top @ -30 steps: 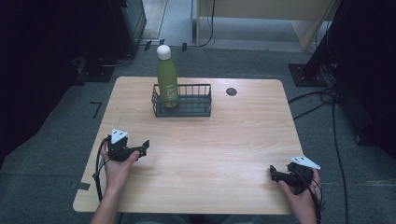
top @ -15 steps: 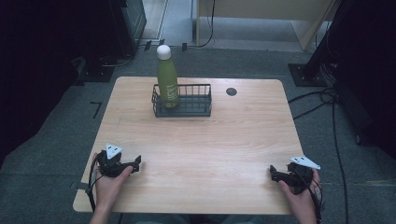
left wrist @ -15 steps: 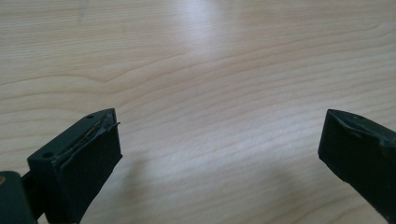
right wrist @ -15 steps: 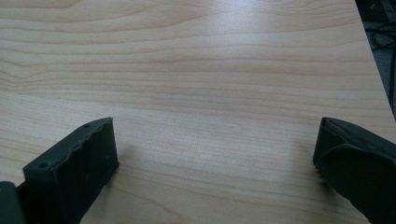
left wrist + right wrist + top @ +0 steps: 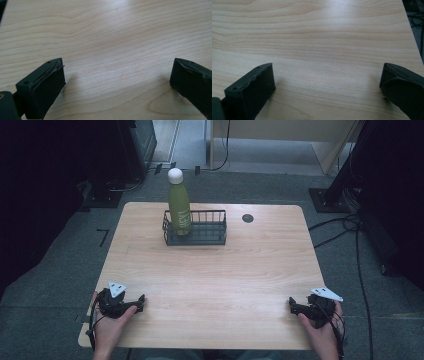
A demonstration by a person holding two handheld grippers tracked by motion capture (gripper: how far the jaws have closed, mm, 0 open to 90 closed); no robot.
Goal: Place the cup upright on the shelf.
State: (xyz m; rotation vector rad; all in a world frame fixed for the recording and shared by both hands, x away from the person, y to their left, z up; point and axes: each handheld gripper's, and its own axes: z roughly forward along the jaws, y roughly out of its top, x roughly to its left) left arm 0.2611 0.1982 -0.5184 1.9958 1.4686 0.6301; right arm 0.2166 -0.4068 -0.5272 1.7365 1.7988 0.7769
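Note:
A green bottle (image 5: 179, 206) with a white cap stands upright in the left end of a black wire basket (image 5: 205, 232) at the far middle of the wooden table (image 5: 210, 275). My left gripper (image 5: 141, 299) rests at the table's near left corner, held in a hand, far from the basket. In the left gripper view my left gripper (image 5: 117, 82) has its jaws wide apart over bare wood. My right gripper (image 5: 290, 303) sits at the near right corner. The right gripper view shows my right gripper (image 5: 327, 85) open too, with nothing between its jaws.
A dark round hole (image 5: 247, 218) marks the table to the right of the basket. Dark equipment (image 5: 135, 145) and cables (image 5: 350, 225) lie on the grey floor around the table.
My left gripper has drawn back toward the near left corner and come down onto the table. The right gripper has stayed put.

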